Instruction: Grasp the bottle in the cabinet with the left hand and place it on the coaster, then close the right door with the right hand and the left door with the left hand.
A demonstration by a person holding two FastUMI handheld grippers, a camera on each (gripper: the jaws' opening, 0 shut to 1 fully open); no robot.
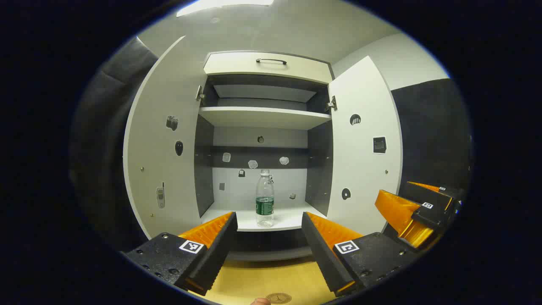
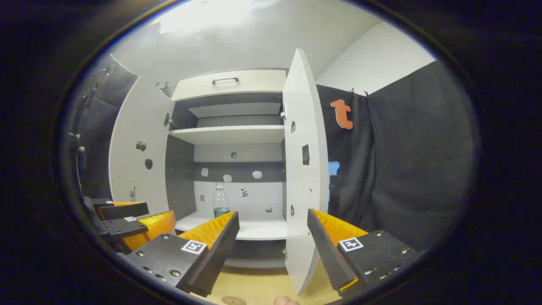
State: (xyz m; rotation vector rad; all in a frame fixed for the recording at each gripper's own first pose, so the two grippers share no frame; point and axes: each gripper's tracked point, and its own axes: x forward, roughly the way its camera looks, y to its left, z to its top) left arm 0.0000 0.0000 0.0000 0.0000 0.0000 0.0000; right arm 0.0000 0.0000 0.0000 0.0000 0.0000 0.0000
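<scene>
- Cabinet (image 1: 264,63): pale, wall-mounted over a wooden surface, both doors swung wide. A shelf divides the interior; small stickers dot the back panel and door insides.
- Bottle (image 1: 265,199): clear plastic, dark green label band, upright on the cabinet's bottom board, roughly central in the left gripper view. In the right gripper view the bottle (image 2: 220,201) stands towards the left of the opening. Nothing touches it.
- Coaster (image 1: 278,298): small round disc on the wooden surface, at the lower edge of the left gripper view, below and in front of the cabinet.
- Left gripper (image 1: 269,235): fingers spread apart, nothing between them, aimed at the bottle but well short of it, outside the cabinet.
- Right gripper (image 2: 273,235): fingers likewise spread, holding nothing, near the edge of the right door (image 2: 305,169).
- Left door (image 1: 163,140): fully open, clear of the approach.
- Stage, as judged: first step, the reach for the bottle, not yet made.
- Risk: the bottle looks light and tall; a fingertip striking one side before the other would likely tip it or push it back.
- Risk: gripping high near the neck could let it swing or slip; the labelled body seems safer.
- Risk: the bottom board's front lip could catch the bottle base on withdrawal.
- Risk: setting down off-centre on the small coaster could leave it leaning.
</scene>
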